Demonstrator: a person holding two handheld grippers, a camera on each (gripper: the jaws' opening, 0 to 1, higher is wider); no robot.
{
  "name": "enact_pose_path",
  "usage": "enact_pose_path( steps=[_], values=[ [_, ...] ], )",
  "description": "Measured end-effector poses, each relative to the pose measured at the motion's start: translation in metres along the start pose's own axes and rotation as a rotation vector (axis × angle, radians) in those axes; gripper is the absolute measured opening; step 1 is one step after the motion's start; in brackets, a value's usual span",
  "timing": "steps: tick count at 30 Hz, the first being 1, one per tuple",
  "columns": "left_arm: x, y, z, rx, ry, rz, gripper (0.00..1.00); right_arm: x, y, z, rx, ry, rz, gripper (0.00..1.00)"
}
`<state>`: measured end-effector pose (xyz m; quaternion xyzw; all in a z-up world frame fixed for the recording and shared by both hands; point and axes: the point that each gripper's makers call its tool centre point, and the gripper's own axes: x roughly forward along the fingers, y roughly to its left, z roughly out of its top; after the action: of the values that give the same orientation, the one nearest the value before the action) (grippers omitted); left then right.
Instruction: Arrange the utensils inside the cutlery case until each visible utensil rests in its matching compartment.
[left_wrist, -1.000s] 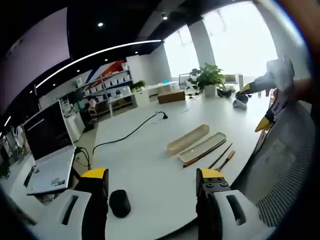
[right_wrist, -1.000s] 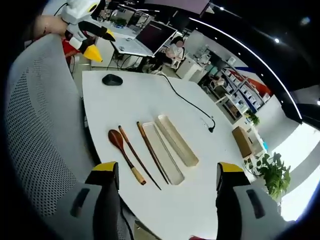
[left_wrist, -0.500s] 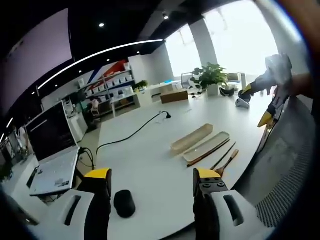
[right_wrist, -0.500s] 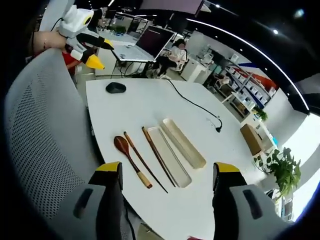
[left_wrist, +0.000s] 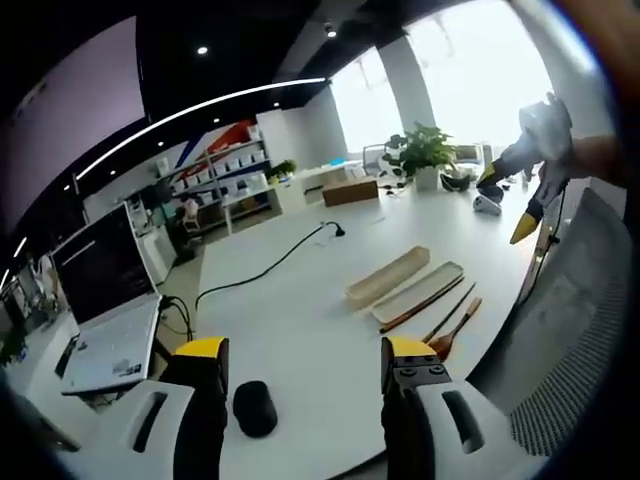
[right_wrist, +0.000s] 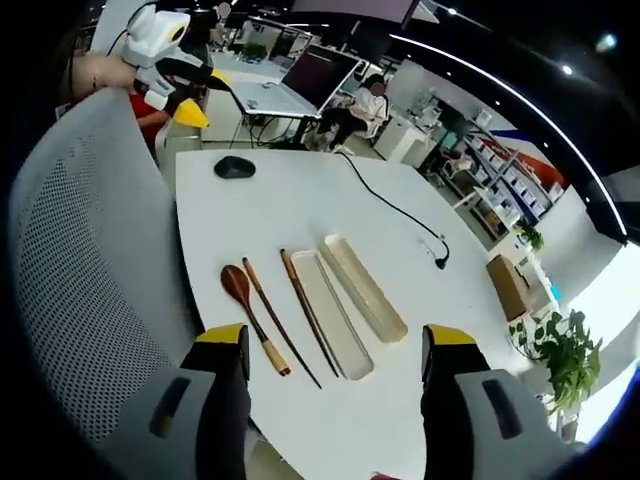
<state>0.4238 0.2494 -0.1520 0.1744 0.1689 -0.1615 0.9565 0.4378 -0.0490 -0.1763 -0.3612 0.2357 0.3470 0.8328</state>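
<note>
Right gripper view looks down on two long shallow halves of the cutlery case lying side by side on the white desk (right_wrist: 300, 200) — the tray (right_wrist: 331, 313) nearer the utensils and the second half (right_wrist: 364, 287) just beyond it, both with nothing in them. Three wooden utensils lie on the desk beside the tray, none in a compartment: one spoon (right_wrist: 246, 305) closest to the desk edge, then two chopsticks, the first chopstick (right_wrist: 281, 323) next to the spoon and the second chopstick (right_wrist: 304, 310) just beside or touching the tray's long side. All five pieces run roughly parallel.

One black computer mouse (right_wrist: 235, 167) sits well apart at the far end of the desk, and one black cable (right_wrist: 395, 207) runs across the top beyond the case. A grey mesh chair back (right_wrist: 90, 260) stands between the camera and the desk edge. One laptop (right_wrist: 290, 85) rests on a separate desk behind.

Right tool (right_wrist: 335, 385) hangs above the near desk edge, released, its yellow-tipped jaws wide apart and holding nothing. Left tool (right_wrist: 195, 95) is held up in a hand beyond the chair — jaws parted, nothing between them. In the left gripper view its own jaws stand equally spread above the mouse (left_wrist: 255, 407), with the case (left_wrist: 400, 285) further along.
</note>
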Motion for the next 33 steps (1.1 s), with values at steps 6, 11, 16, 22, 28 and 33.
enact_pose_path(
  steps=[6, 11, 16, 22, 28, 33],
  values=[
    [0.002, 0.005, -0.004, 0.014, 0.019, 0.012, 0.63, 0.010, -0.010, -0.012, 0.004, 0.021, 0.024, 0.65],
    [0.002, 0.011, -0.003, 0.036, 0.017, 0.033, 0.63, 0.016, -0.014, -0.023, -0.021, 0.066, 0.047, 0.62],
    [0.005, 0.004, -0.005, 0.096, 0.035, 0.008, 0.61, 0.021, -0.017, -0.026, -0.036, 0.088, 0.068, 0.62],
    [0.004, 0.009, -0.002, 0.045, 0.012, 0.020, 0.61, 0.018, -0.008, -0.035, 0.057, 0.066, 0.124, 0.61],
    [0.005, 0.009, -0.001, 0.050, 0.009, 0.012, 0.58, 0.020, -0.013, -0.037, 0.060, 0.065, 0.125, 0.58],
    [0.001, 0.014, 0.008, -0.020, -0.045, 0.031, 0.60, 0.030, -0.014, -0.035, 0.053, 0.069, 0.137, 0.57]
  ],
)
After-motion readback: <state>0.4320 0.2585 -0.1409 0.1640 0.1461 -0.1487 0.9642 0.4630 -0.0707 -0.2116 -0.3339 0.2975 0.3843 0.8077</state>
